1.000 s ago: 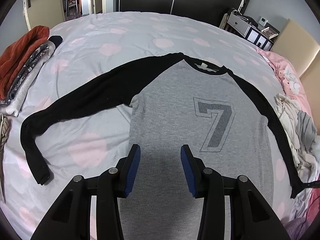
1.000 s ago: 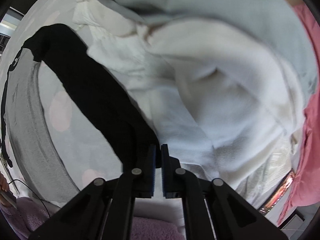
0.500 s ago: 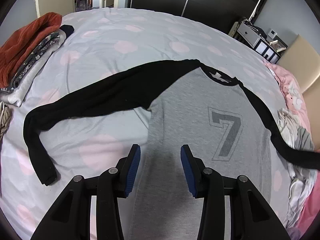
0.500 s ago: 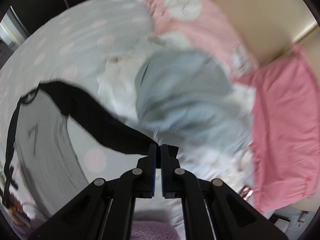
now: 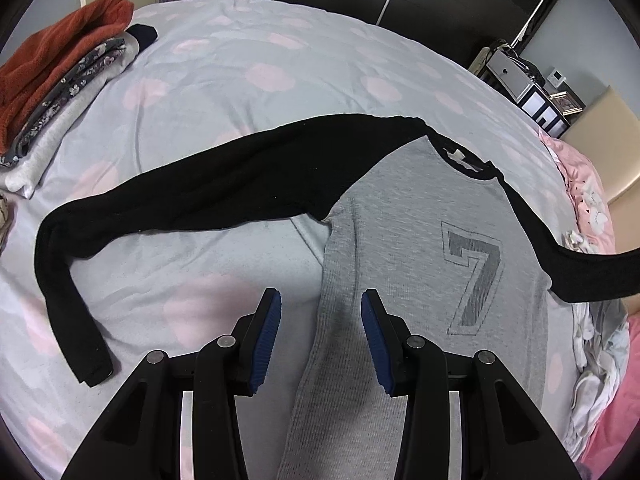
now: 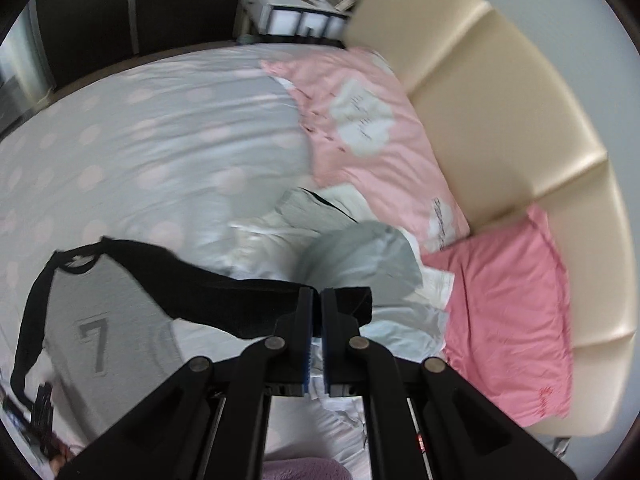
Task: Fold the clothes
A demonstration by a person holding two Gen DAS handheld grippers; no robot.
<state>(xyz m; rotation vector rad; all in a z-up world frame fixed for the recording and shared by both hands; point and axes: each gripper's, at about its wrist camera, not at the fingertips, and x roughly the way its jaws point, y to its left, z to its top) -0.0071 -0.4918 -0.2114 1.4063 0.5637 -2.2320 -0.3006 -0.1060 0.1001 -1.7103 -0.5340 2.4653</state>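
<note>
A grey raglan shirt (image 5: 420,264) with black sleeves and a printed 7 lies face up on the dotted bedspread (image 5: 248,52), its collar pointing away from the left camera. The right gripper (image 6: 316,312) has its jaws pinched together on the cuff end of the right sleeve (image 6: 224,296), which hangs raised off the bed and runs taut from the shoulder across the edge of the grey body; in the left wrist view that sleeve exits at the right border. The left gripper (image 5: 320,320) hovers above the shirt's lower left side seam with its jaws apart and nothing between them. The left sleeve (image 5: 192,192) sprawls flat toward a stack of folded clothes (image 5: 60,76), bending down at the elbow. A loose heap of unfolded laundry (image 6: 360,264) sits beside the pink pillows (image 6: 508,308). The step in hand looks like the 1st sleeve fold. Next, the right sleeve probably needs carrying inward over the chest and laying flat, while the left gripper pins the body so it does not drag sideways.
</note>
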